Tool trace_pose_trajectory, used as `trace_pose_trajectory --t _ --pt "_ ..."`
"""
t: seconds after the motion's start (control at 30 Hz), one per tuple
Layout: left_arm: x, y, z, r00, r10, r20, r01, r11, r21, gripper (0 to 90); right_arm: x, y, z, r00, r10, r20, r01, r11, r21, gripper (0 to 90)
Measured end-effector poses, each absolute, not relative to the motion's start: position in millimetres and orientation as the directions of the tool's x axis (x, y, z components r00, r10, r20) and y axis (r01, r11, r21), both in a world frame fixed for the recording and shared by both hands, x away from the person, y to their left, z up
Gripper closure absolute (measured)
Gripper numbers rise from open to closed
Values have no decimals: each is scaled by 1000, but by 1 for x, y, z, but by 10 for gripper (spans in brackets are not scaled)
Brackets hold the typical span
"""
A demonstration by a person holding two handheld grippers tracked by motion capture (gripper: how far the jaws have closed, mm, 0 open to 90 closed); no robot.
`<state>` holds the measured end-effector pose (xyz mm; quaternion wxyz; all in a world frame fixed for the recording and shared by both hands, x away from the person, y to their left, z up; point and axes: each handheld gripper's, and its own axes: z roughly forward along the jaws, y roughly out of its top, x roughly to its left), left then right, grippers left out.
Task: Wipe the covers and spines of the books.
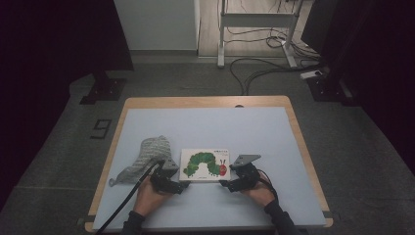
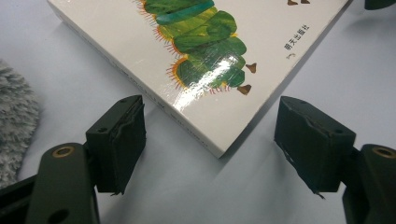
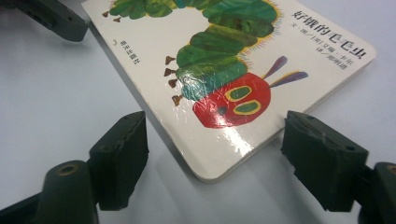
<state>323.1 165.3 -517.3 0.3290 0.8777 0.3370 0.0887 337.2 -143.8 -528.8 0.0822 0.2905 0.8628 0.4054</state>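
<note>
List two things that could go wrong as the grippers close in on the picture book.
1. The book lies flat on the table, and both the left gripper and right gripper sit at corners with open jaws; a corner grip on the glossy cover may slip.
2. The grey cloth lies close beside the left gripper and could snag.

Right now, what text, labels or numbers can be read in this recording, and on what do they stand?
"好饿的毛毛虫": title, corner of the white glossy caterpillar board book, by the red head.
Small lines under the title: too small to read.
Small publisher mark on the cover's edge: too blurred to read.
Grey fluffy cloth, pale blue table mat: no text.
</note>
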Motion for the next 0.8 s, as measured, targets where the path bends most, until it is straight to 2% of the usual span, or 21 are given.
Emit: trace_pose_trajectory --t 0.17,0.27,0.43,0.67,0.8 --pt "322 165 -517 759 650 -27 516 -576 634 301 336 -142 -530 -814 580 38 413 531 739 252" --pt "322 165 -518 764 645 -14 505 -584 636 302 335 -139 -531 -815 580 15 399 541 740 248" --pt "325 165 -519 756 654 -11 502 -570 651 314 339 -139 -532 -810 586 15 400 533 746 264" --pt "329 165 -520 749 662 -11 505 -561 656 312 345 -139 -532 -803 596 15 404 526 748 269" --pt "330 165 -520 742 670 -20 517 -553 654 259 345 -139 -532 -801 598 24 410 519 750 264"
